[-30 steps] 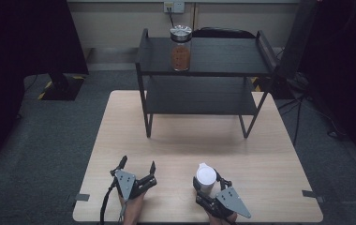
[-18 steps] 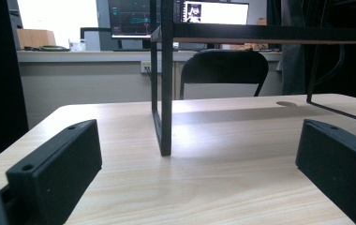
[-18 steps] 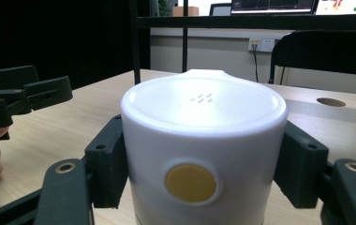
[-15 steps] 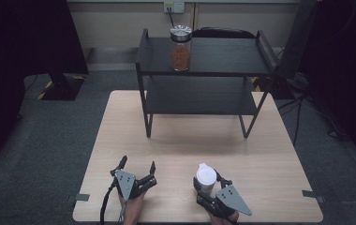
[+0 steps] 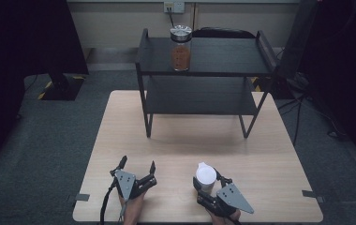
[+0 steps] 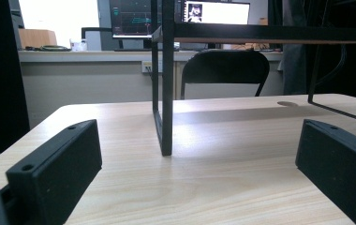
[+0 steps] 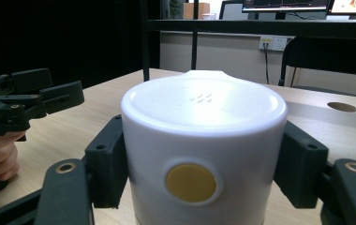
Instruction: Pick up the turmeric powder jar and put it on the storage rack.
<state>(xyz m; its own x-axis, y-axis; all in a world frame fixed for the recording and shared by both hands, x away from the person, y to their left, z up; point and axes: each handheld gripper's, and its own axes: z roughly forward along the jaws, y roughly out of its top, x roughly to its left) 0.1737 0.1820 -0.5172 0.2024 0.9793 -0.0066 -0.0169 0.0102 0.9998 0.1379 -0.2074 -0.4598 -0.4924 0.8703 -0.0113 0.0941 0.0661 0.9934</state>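
1. Barely shifting since the earlier high view: right gripper point(image 5: 207, 180) and its white container point(image 5: 205, 176) sitting almost where they were, grey plate turned a touch; left gripper point(image 5: 137, 169) keeping its place.
2. Clamping the white container on both sides with the right gripper's black jaws, pads pressing the wall, as seen in the right gripper view point(image 7: 203, 154).
3. Showing a round yellow spot point(image 7: 190, 183) low on the container's front wall and a flat white lid point(image 7: 204, 101) with a small lip at the far rim.
4. Standing upright near the table's point(image 5: 270, 164) near edge, right of the middle, container bottom close to or on the wood; contact not clear.
5. Resting near the same near edge, left of the middle, left gripper with jaws spread wide and only bare wood between them.
6. Looking along the left gripper's jaws at a leg of the black shelf rack point(image 6: 166, 93).
7. Occupying the table's far half, black shelf rack point(image 5: 204, 91) with a glass jar point(image 5: 181, 48) of brown contents and a metal lid on its top shelf, toward the left end.
8. Lying well apart: held container at the near edge, jar up on the rack.
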